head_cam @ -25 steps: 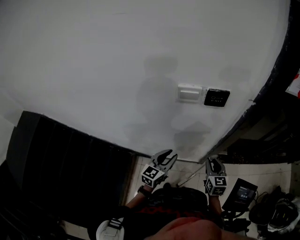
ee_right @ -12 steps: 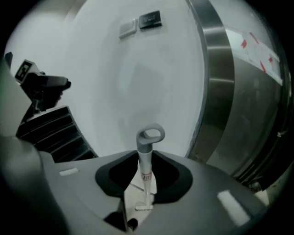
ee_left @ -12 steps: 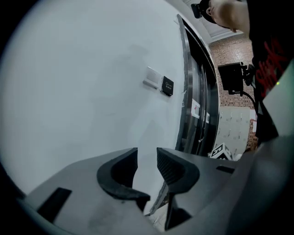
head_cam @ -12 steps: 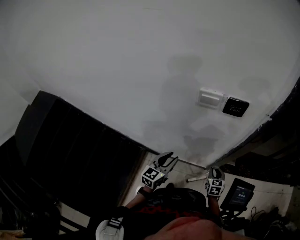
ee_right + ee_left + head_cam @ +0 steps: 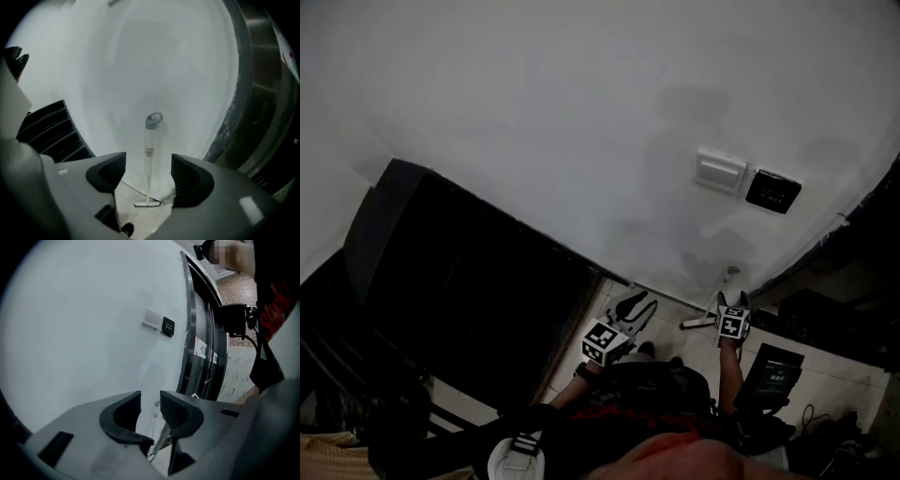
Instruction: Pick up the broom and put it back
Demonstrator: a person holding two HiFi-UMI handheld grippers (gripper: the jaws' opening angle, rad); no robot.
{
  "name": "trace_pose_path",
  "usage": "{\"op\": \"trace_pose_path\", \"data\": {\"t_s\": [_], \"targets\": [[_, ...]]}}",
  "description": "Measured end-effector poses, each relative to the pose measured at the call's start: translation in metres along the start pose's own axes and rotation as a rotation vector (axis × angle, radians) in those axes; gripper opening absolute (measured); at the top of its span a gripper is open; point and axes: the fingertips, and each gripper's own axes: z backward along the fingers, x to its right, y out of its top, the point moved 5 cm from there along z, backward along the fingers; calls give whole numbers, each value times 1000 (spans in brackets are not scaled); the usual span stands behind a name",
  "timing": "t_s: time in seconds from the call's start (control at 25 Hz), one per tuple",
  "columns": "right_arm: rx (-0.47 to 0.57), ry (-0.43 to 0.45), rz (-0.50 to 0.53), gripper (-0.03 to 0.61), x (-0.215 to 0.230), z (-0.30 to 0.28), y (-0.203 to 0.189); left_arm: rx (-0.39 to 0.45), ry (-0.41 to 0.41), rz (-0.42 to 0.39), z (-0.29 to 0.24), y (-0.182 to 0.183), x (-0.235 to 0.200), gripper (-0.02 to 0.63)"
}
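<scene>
Low in the head view, both forearms reach out from the body. The left gripper (image 5: 150, 405) points toward the wall, its jaws parted by only a narrow slit, nothing between them. The right gripper (image 5: 149, 161) tips downward and its jaws are opening wide; the pads touch nothing. Ahead, pale floor tiles (image 5: 136, 220) run to the white wall (image 5: 534, 112), hemmed by a dark slatted panel (image 5: 459, 281) at left and a dark door frame (image 5: 262, 93) at right. And there's the broom (image 5: 150, 136), framed between the right jaws but beyond them: upright against the wall, head on the tiles, slim pale handle, grey loop on top.
</scene>
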Motion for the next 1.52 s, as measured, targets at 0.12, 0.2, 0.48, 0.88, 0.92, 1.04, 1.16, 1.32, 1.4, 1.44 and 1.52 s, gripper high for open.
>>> {"op": "trace_pose_path", "data": {"t_s": [0.12,0.2,0.48,0.88,0.92,1.04,1.16,1.32,1.4,1.44,1.52], "targets": [[46,18,-40,304,4,11,-13,-15,30,14,6,-7,18,121],[57,39,-76,293,1,19,-32,-39,49,29,13,-18,31,121],[1,93,-119,220,-47,62,-95,-133,86,72,61,-58,60,121],[322,-6,-175,2,-94,212,-72,-47,-78,8,89,-62,86,118],[343,-20,-185,2,-102,231,-71,-35,-97,2,98,-64,91,117],[413,-41,-215,2,-139,290,-66,4,-140,-33,136,-68,103,106],[466,-34,-214,0,-186,335,-77,8,-165,-33,179,-78,108,101],[501,0,-190,2,-226,379,-79,-2,-204,-32,213,-85,119,95],[509,3,-172,0,-234,398,-80,7,-224,-34,226,-82,128,92],[511,2,-163,0,-236,403,-80,11,-231,-31,229,-82,128,84],[521,-3,-155,0,-238,406,-79,15,-239,-25,231,-86,125,57]]}}
